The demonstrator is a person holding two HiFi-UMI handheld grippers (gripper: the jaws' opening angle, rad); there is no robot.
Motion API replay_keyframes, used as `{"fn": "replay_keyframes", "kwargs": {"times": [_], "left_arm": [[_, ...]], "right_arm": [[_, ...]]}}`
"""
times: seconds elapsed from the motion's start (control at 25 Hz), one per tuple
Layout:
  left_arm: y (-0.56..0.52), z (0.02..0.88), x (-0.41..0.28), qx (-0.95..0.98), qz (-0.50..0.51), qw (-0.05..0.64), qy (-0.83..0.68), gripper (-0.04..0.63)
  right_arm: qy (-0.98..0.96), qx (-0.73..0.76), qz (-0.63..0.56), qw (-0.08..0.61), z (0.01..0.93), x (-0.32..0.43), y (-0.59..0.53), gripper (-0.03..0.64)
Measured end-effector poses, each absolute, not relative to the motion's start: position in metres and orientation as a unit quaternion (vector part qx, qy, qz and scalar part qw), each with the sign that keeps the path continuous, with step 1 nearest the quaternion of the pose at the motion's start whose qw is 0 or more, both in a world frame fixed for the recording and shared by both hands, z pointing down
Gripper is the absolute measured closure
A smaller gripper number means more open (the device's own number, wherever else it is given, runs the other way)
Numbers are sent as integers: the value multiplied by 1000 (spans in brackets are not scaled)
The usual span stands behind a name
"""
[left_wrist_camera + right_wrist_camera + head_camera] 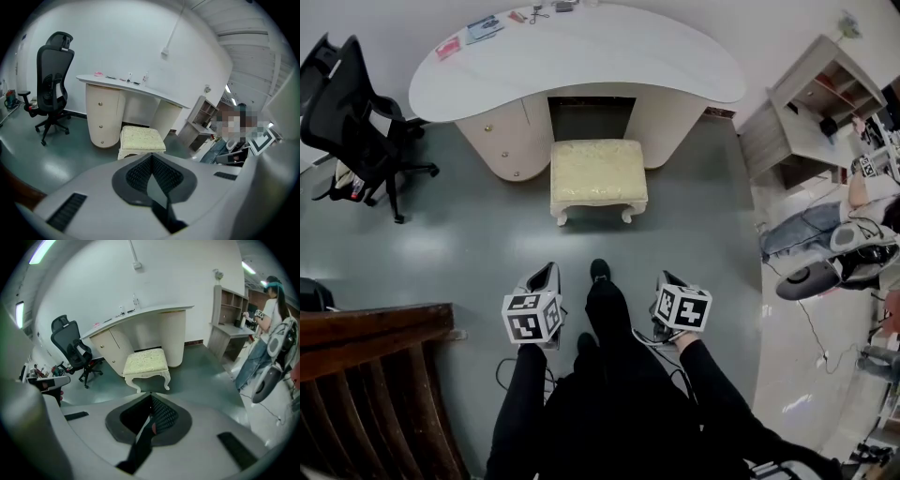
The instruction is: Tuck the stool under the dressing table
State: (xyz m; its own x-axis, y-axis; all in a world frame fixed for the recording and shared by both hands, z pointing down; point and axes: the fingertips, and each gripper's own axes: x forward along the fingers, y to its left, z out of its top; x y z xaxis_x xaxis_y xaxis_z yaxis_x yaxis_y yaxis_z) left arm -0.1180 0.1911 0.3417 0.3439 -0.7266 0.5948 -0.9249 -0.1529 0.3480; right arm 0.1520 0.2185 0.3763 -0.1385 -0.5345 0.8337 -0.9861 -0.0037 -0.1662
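Note:
A cream cushioned stool [598, 172] with white curved legs stands on the grey floor in front of the dressing table's knee opening, its back edge at the opening and most of it outside. The white dressing table [581, 52] has a curved top with small items on its far left. My left gripper [546, 274] and right gripper [667, 279] hang low by my legs, well short of the stool, both shut with nothing held. The left gripper view has its jaws [151, 157] pointing at the stool [142, 138]. In the right gripper view the jaws [151, 398] face the stool [145, 363] and table [154, 312].
A black office chair [356, 112] stands left of the table. Dark wooden furniture [375, 375] fills the lower left corner. At the right are a shelf unit [816, 103], a person [269, 310], a grey machine [811, 277] and cables on the floor.

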Motion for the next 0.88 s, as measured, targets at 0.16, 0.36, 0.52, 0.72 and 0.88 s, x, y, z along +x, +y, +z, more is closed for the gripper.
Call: {"fn": "replay_keyframes", "kwargs": {"times": [0.16, 0.36, 0.52, 0.72, 0.88], "left_arm": [[174, 363, -120, 736, 160, 358, -552, 588], [149, 383, -117, 728, 167, 370, -553, 588], [129, 402, -116, 720, 177, 382, -552, 588], [96, 423, -116, 709, 185, 393, -556, 588], [74, 440, -117, 700, 191, 401, -559, 588]], "right_arm": [[-637, 581, 406, 305, 395, 151, 207, 612], [-630, 571, 418, 319, 415, 153, 189, 612], [-623, 565, 429, 331, 429, 156, 175, 612], [-624, 547, 436, 348, 452, 158, 147, 612], [-623, 544, 436, 355, 464, 161, 118, 612]]}}
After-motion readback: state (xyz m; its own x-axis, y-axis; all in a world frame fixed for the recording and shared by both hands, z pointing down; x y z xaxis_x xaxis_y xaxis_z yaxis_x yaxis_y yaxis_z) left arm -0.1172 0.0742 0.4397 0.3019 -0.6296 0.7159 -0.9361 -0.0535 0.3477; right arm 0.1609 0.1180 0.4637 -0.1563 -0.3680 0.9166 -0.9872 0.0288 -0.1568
